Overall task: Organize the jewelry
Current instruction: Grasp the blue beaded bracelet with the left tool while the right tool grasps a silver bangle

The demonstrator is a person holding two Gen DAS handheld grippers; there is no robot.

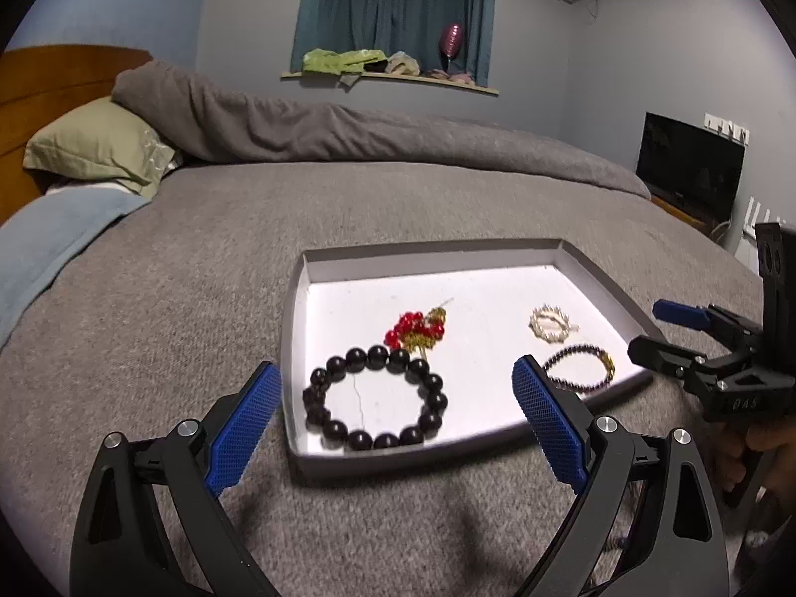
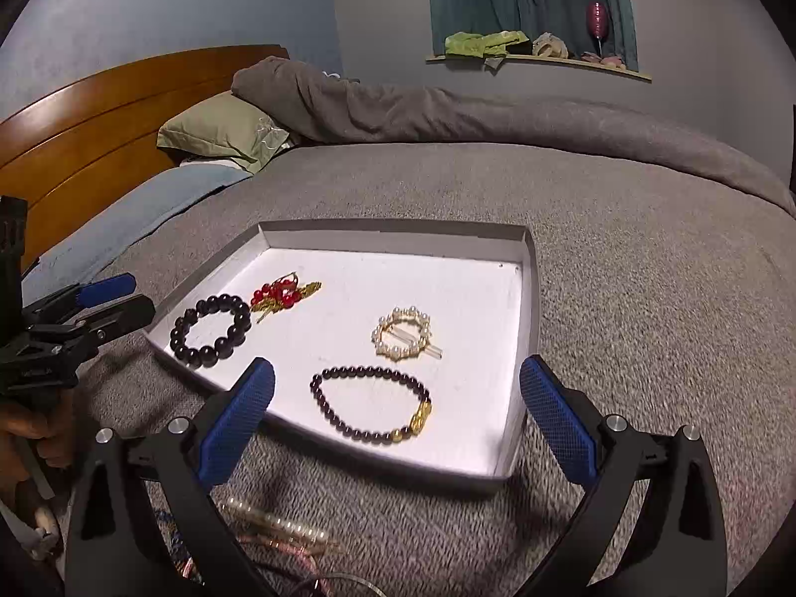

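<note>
A shallow white tray [image 1: 298, 298] [image 2: 530, 298] lies on the grey bed. In it are a black large-bead bracelet [image 1: 375, 398] [image 2: 211, 331], a red-bead and gold piece [image 1: 415, 331] [image 2: 283, 296], a pearl ring-shaped clip [image 1: 551, 323] [image 2: 404, 333] and a dark purple bracelet with gold beads [image 1: 582, 365] [image 2: 373, 405]. My left gripper [image 1: 398, 428] is open and empty, hovering at the tray's near edge over the black bracelet. My right gripper [image 2: 398, 428] is open and empty above the purple bracelet. More loose jewelry [image 2: 278, 532] lies on the blanket in front of the tray.
The grey blanket [image 1: 199, 273] covers the bed. A green pillow [image 1: 99, 144] and wooden headboard [image 2: 99, 109] are at the far left. A rolled grey duvet [image 1: 348, 134] lies along the back. A dark screen [image 1: 689, 164] stands at the right wall.
</note>
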